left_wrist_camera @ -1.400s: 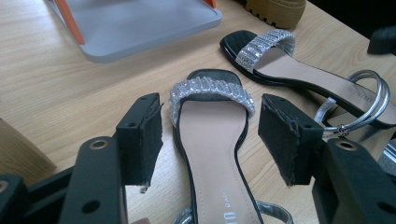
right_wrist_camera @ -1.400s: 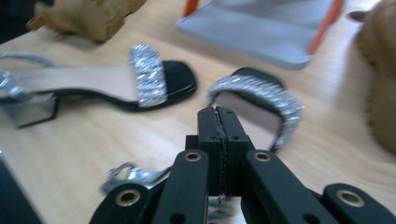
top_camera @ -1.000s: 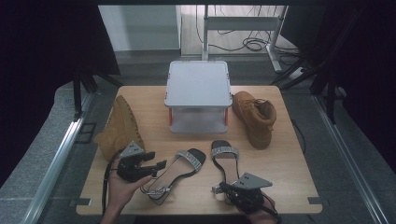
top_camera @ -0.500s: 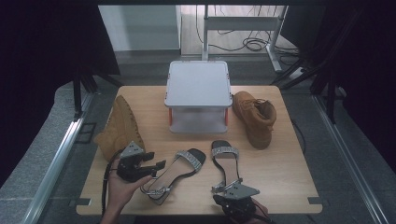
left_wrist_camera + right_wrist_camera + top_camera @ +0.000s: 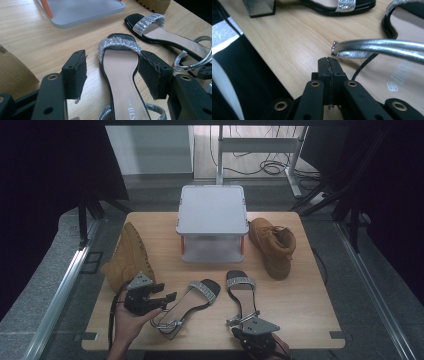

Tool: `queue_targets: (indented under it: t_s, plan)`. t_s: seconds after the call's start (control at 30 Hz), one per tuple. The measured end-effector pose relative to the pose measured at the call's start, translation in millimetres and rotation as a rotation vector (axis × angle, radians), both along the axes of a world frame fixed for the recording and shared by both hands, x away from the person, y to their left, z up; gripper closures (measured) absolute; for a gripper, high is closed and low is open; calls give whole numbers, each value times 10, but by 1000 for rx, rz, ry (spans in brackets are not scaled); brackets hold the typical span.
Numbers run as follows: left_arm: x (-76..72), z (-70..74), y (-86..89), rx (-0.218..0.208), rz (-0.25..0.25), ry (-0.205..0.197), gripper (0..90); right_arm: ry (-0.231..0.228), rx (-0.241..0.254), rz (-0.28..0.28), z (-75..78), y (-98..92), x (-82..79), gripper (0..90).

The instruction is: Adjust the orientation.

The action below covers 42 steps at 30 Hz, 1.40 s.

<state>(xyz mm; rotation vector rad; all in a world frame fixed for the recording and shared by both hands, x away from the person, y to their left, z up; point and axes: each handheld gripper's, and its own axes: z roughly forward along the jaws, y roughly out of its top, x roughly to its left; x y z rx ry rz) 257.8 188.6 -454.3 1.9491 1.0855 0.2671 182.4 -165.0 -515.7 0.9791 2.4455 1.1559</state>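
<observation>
A: Starting from the high view. What have I got on the desk (image 5: 310, 305)?

B: A lidded grey box (image 5: 212, 220) at the far middle, one tan boot (image 5: 125, 257) lying on its side at the left and the other boot (image 5: 272, 245) upright at the right. Near me lie two strappy sandals: the left sandal (image 5: 187, 305) slants toward my left hand-held gripper (image 5: 167, 299), and the right sandal (image 5: 241, 295) points away, its heel end at my right hand-held gripper (image 5: 250, 322).

A: And the left gripper view?

B: My left hand-held gripper (image 5: 112, 75) has its jaws apart, one on each side of the left sandal (image 5: 121, 75), just behind the glittery toe band. The pads don't seem to press on the sole, so I judge it lined up for a grip across the width, not clamped yet. The right sandal (image 5: 162, 32) lies beyond, and the box (image 5: 82, 10) is at the far edge.

A: Right gripper view?

B: My right hand-held gripper (image 5: 329, 61) has its jaws together, with nothing between them. It sits low over the desk (image 5: 294, 42), right beside the silver ankle strap (image 5: 377, 47) of the right sandal (image 5: 402, 72), whose free end hangs just above the tips. I'd guess it's there to hook or nudge that strap. The left sandal (image 5: 337, 6) crosses the top.

A: Why are the sandals laid out like that?

B: Side by side near me, probably so each hand takes one.
</observation>
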Motion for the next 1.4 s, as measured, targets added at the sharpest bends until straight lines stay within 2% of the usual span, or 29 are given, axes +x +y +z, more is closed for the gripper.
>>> queue_targets:
  t_s: [0.13,0.3,0.87,1.23,1.4]
  plan:
    - [-1,1,8,0,2,0,394,-8,-5,-24,20,-1,-4,895]
    - [-7,3,27,-3,7,1,394,-28,-34,-46,36,-27,-18,895]
    - [-1,-21,24,6,4,9,394,-13,4,-144,45,-434,13,895]
    - [-7,-21,42,8,6,11,393,-5,10,-185,24,-591,84,895]
    - [-12,-26,41,9,5,13,392,-4,15,-183,21,-624,98,895]
